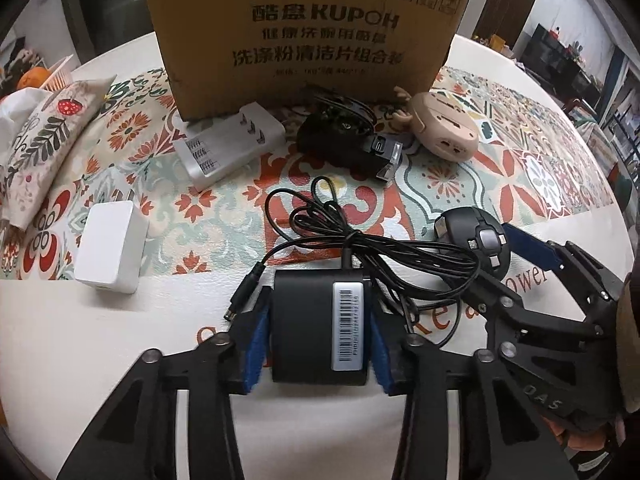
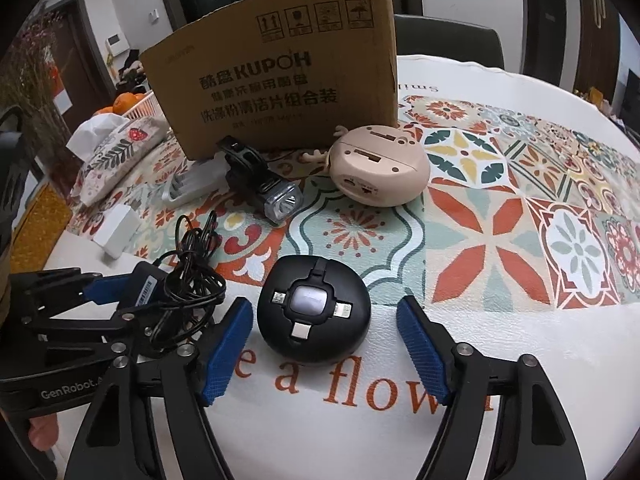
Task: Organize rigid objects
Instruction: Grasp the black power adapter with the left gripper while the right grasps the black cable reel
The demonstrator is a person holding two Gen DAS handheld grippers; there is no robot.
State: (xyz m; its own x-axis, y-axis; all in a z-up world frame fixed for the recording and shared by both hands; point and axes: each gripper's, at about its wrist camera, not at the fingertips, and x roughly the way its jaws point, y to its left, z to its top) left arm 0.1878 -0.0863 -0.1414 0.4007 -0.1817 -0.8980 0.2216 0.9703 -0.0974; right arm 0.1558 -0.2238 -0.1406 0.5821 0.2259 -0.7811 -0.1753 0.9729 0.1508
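The left gripper (image 1: 318, 332) has its blue pads pressed against both sides of a black rectangular power adapter (image 1: 316, 324) with a barcode label, its tangled cord beside it. The right gripper (image 2: 324, 344) stands open around a round black multi-plug cable hub (image 2: 314, 310), pads clear of it. Both lie on the white table (image 2: 520, 380), near the brown cardboard box (image 2: 276, 80).
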